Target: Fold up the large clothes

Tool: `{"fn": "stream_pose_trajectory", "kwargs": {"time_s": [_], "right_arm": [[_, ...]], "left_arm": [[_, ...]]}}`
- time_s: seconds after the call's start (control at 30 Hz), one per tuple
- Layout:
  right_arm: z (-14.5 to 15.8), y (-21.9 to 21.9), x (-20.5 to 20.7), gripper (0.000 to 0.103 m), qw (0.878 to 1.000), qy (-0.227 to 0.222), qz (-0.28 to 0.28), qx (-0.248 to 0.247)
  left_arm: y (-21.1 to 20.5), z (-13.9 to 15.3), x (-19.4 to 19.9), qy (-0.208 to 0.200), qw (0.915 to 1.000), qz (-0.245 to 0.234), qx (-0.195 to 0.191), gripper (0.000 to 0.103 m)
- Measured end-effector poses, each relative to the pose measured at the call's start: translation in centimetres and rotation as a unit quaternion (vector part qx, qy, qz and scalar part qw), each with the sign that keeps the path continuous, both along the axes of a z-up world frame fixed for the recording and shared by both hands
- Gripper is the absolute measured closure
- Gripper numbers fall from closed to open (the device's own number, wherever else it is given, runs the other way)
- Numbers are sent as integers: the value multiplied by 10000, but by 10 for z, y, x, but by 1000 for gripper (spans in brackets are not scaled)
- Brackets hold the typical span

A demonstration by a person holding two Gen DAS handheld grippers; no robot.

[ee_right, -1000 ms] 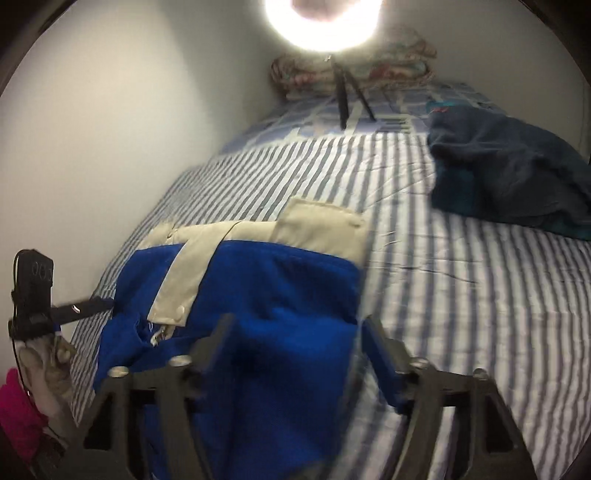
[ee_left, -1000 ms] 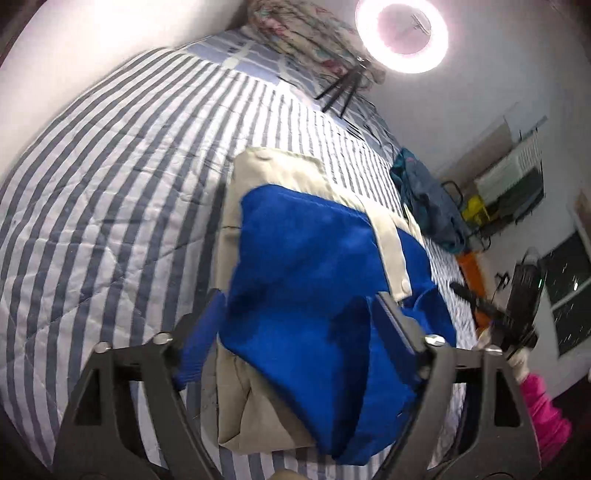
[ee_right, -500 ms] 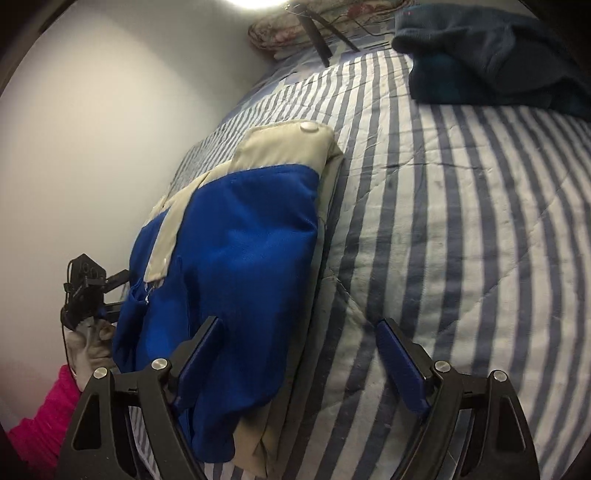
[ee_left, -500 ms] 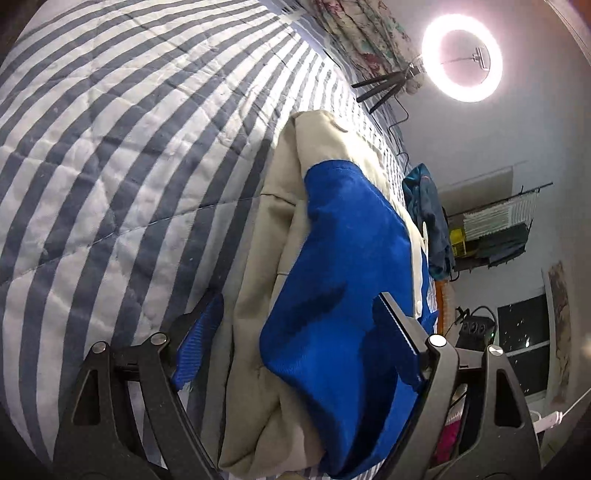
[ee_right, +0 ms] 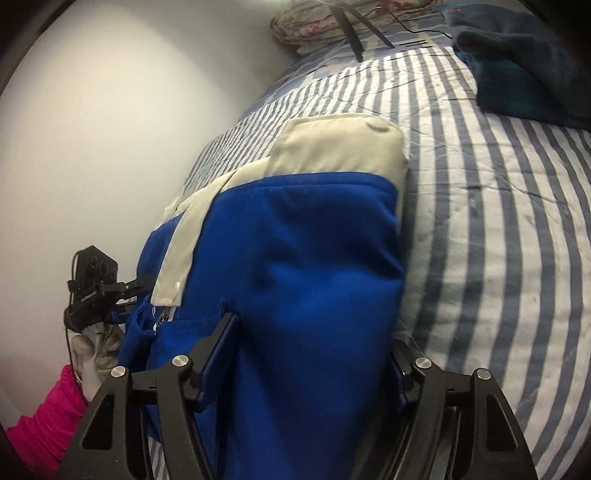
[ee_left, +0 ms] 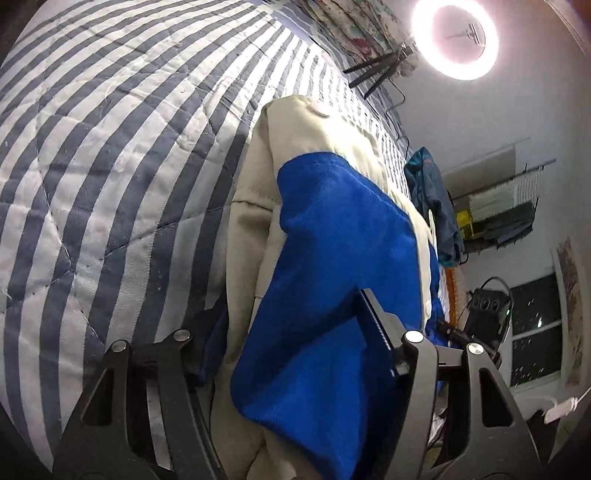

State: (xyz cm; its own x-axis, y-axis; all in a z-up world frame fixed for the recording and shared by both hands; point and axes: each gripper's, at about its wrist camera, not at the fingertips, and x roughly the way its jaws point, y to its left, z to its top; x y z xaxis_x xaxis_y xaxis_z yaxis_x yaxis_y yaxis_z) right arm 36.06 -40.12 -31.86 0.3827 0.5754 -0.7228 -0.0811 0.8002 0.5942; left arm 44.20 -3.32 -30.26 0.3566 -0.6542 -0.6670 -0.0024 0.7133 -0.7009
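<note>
A blue jacket with beige trim [ee_left: 332, 240] lies folded on the striped bed [ee_left: 110, 166]. My left gripper [ee_left: 295, 325] is low over the jacket's near end, and its jaws are closing with the thick fold between them. One finger lies on the blue cloth and the other is half hidden beside the beige edge. In the right wrist view, my right gripper [ee_right: 310, 339] straddles the other side of the jacket [ee_right: 295, 258]. Its jaws are closing too, and blue cloth fills the gap. I see no firm squeeze from either gripper.
A dark teal garment [ee_right: 524, 66] lies heaped farther up the bed [ee_right: 498, 221]. A ring light [ee_left: 454, 37] on a tripod [ee_left: 376, 70] and folded floral bedding [ee_right: 314, 26] stand at the bed's head. A white wall [ee_right: 110, 129] borders the bed. A pink sleeve [ee_right: 44, 417] shows low on the left.
Both grippers have sunk toward the jacket and tilted more steeply down. Their jaws have narrowed, and the jacket's near fold now sits between each pair of fingers.
</note>
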Motion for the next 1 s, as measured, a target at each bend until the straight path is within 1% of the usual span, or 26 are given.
{"fn": "stream_pose_trajectory", "kwargs": {"time_s": [0.17,0.33,0.37,0.43,0.5,0.53,0.57,0.6,0.67,0.73,0.87,1.0], "right_arm": [[-2,-4,0,34,10000,21,5,93],[-2,-2,-1,33,10000,-17,-70,-48],[-2,-1,1,33,10000,6,-69,-61],[-1,2,3,34,9999,38,-84,-115],[2,7,5,41,9995,53,-93,-306],[6,11,6,44,9992,34,-82,-401],[10,15,7,50,9986,-6,-59,-530],[16,20,7,53,9976,-56,-32,-695],[27,28,7,64,9955,-154,-8,-939],[39,36,5,70,9925,-263,20,-1196],[58,50,0,75,9856,-407,19,-1643],[76,54,-12,77,9797,-625,38,-1907]], "left_arm": [[5,2,0,36,10000,-2,-16,36],[12,-3,-3,-7,9998,112,-163,36],[11,-5,-3,-7,9997,123,-190,37],[4,-5,0,-30,9998,85,-203,44],[-1,-5,0,-46,9999,96,-62,52],[-3,-4,-1,-71,9999,91,-2,55],[-5,-1,-2,-115,9999,92,53,59],[-6,2,-3,-175,9997,91,111,63],[-9,11,-7,-302,9992,89,245,69],[-15,22,-11,-458,9980,105,432,73],[-24,41,-19,-716,9952,107,661,78],[-36,60,-30,-1003,9908,-16,911,79]]}}
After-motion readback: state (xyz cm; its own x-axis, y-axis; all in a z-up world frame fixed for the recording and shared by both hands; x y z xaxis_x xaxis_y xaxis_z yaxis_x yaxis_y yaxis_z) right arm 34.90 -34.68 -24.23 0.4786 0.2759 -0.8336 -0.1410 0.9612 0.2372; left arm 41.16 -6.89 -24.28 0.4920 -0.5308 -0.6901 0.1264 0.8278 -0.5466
